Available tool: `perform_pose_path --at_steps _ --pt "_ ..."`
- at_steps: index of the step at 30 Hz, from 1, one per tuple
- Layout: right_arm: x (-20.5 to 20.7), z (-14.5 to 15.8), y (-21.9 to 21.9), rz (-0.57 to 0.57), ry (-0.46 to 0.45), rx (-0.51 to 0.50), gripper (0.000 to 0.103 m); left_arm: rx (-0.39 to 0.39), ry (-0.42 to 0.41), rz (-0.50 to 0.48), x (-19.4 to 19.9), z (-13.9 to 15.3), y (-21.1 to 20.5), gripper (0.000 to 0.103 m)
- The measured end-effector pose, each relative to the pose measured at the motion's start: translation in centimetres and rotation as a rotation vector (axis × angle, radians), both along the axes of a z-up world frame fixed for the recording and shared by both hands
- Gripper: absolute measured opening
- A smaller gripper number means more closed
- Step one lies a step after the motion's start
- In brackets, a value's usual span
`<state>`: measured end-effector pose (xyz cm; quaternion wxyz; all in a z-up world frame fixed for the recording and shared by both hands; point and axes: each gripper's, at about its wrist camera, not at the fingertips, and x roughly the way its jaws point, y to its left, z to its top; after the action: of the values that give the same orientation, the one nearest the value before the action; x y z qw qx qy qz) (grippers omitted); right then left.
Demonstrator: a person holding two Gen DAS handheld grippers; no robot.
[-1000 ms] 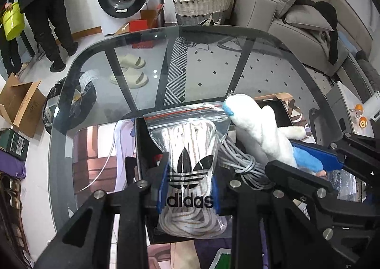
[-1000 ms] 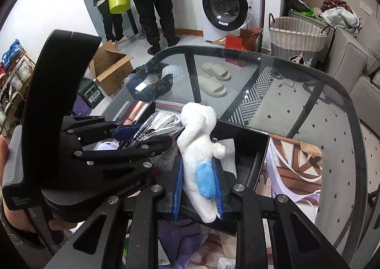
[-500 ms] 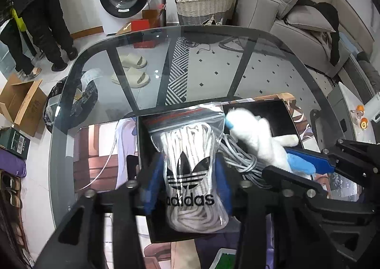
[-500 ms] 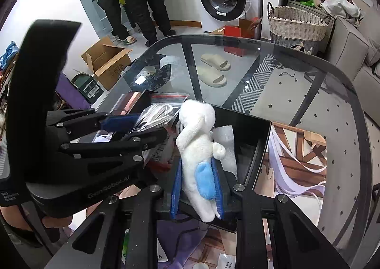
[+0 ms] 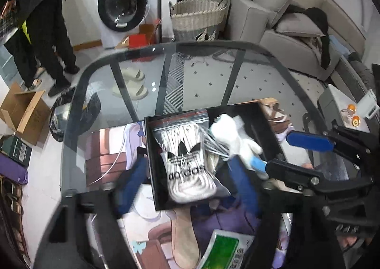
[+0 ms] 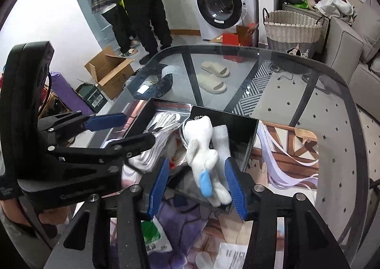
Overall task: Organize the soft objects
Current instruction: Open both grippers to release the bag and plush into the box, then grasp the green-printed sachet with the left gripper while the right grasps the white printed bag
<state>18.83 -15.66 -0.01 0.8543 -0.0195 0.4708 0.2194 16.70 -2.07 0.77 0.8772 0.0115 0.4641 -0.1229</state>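
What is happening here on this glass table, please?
A person holds two grippers over a black tray on the glass table. The left gripper has just been opening, and the bag of white laces lies free in the tray between its jaws. The right gripper has also just been opening, and the white plush toy lies between its pads, apparently released. Both soft things are now in the tray, side by side.
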Motion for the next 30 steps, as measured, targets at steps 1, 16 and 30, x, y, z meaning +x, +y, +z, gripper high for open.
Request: perform_pose_path --at_steps 1,16,30 --pt "-0.4 0.2 -0.1 0.005 -0.007 0.000 0.056 0.001 -0.016 -0.013 -0.7 0.4 0.0 0.081" --pt "-6.5 -4.8 -4.2 0.028 0.144 -0.059 0.079 0.078 0.191 -0.236 -7.3 -6.5 -2.9 0.082" --pt "-9.6 -10.3 -6.5 -0.030 0.255 -0.237 0.088 0.163 0.257 -0.235 -8.6 -10.1 -4.1 0.085"
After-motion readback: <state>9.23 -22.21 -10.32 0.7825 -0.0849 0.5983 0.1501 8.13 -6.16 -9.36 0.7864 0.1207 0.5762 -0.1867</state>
